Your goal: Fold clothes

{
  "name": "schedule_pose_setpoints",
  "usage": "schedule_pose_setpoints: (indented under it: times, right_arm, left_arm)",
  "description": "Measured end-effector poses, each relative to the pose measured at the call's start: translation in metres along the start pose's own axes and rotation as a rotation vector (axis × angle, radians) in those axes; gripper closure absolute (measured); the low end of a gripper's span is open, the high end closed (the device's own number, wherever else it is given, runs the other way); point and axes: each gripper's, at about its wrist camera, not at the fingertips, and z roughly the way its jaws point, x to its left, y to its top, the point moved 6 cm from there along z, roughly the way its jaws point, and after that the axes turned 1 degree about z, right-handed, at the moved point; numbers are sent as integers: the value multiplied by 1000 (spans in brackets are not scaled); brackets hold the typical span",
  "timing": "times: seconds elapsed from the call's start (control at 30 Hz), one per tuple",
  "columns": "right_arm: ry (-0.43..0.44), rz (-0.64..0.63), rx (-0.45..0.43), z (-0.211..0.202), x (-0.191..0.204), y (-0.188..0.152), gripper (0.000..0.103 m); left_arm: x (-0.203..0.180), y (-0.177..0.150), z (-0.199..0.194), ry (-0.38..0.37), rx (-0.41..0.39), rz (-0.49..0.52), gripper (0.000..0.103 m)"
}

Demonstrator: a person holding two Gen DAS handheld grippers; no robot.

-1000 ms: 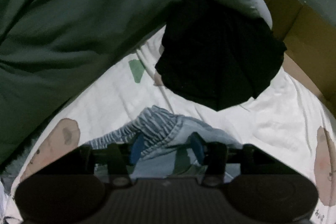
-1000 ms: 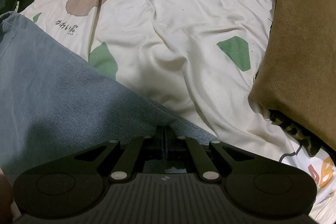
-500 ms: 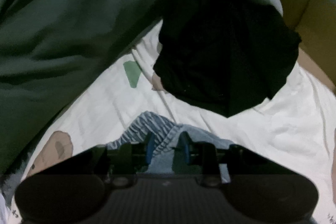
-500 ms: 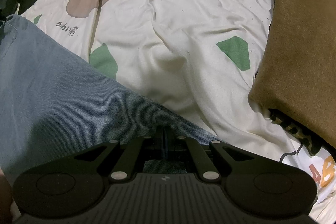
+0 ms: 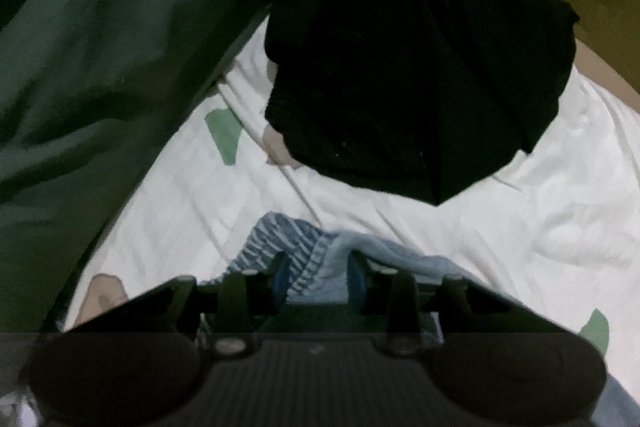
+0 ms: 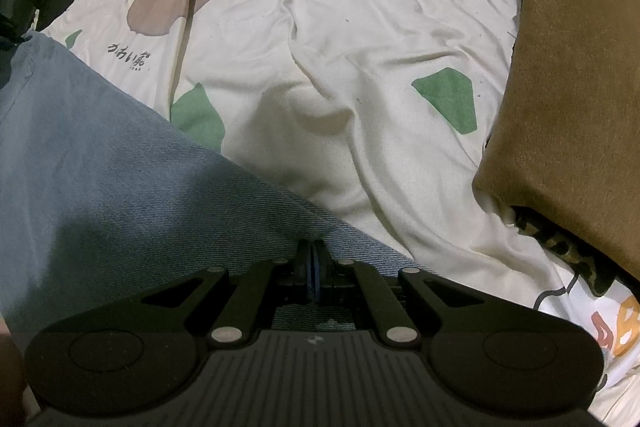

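The blue jeans (image 6: 120, 195) lie on the bed (image 6: 360, 67) near its front edge, spread out and not folded yet. The right tool (image 6: 313, 269) is pinched tight on one edge of them. The left tool (image 5: 318, 277) has just opened a little; its two fingers (image 5: 280, 277) sit around a bunched striped bit of the jeans, but they are not squeezing it. Most of the folding is still to do.
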Motion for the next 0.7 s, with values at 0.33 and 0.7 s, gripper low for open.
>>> schedule_pose_setpoints:
  times: [0.33,0.7]
  right_arm:
    - [27,187,24,-14,-10,3,80]
    - [5,302,-106,-92,-43,-6,69]
  left_arm:
    - [2,5,-65,81,19,59,60]
    - [-8,6,-154,10,-58,80,54]
